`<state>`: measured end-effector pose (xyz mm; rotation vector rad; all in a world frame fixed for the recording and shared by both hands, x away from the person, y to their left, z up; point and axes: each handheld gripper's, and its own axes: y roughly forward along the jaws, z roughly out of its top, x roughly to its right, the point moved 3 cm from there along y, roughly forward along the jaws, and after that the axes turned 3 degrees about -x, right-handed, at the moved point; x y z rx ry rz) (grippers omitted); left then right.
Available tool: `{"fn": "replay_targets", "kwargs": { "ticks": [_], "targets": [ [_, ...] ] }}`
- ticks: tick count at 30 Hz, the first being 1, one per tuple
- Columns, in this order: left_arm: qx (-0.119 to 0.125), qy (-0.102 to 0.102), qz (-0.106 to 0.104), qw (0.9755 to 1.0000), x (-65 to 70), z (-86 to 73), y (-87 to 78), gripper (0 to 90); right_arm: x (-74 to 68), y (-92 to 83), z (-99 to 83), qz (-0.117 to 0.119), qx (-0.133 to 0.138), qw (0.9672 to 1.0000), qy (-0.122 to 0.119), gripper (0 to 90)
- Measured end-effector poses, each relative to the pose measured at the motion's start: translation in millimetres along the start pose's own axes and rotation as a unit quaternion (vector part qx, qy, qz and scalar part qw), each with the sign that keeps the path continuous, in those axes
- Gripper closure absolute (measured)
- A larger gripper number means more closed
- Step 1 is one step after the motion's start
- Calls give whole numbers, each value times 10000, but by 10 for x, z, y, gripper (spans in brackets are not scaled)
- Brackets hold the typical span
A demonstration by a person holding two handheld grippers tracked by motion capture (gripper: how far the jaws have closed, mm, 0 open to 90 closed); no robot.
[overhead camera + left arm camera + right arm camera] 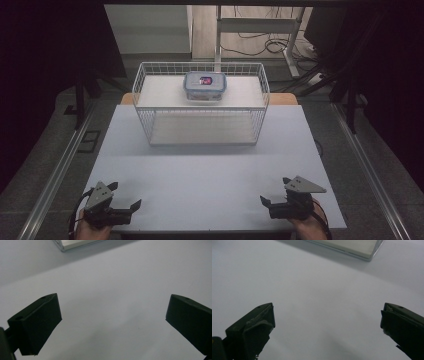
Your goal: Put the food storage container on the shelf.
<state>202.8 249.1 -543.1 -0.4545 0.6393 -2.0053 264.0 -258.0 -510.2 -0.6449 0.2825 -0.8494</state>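
- Near edge of the table (210, 175): our left gripper (122, 196) and right gripper (274, 191) rest with jaws spread wide, holding nothing.
- Beyond them, the wire basket (201, 127) stands at the table's far side.
- On the basket's upper shelf sits the lidded container (205, 86); we judge it rigid, smooth and light, best clamped across its short sides.

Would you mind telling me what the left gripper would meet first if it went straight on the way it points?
Probably bare table; the left gripper, jaws open, points inward across it, and depth is unclear.
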Motion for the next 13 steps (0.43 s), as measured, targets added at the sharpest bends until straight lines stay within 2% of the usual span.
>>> {"fn": "replay_targets", "kwargs": {
  "ticks": [4, 7, 9, 13],
  "targets": [
    [-222, -28, 64, 9997, -24, -77, 7, 0, 3, 1, -97, -5, -120, 9999, 82, 0],
    [-379, -86, 38, 9992, -37, -125, 18, 0, 2, 13, -166, 41, -310, 9994, 130, 0],
    [-295, -154, 28, 9994, -46, -124, -1, 0, 3, 10, -175, 28, -314, 9994, 158, 0],
    [-294, -194, -18, 9994, -53, -127, 2, 0, 18, 11, -179, 53, -306, 9992, 237, 0]
  ]
}}
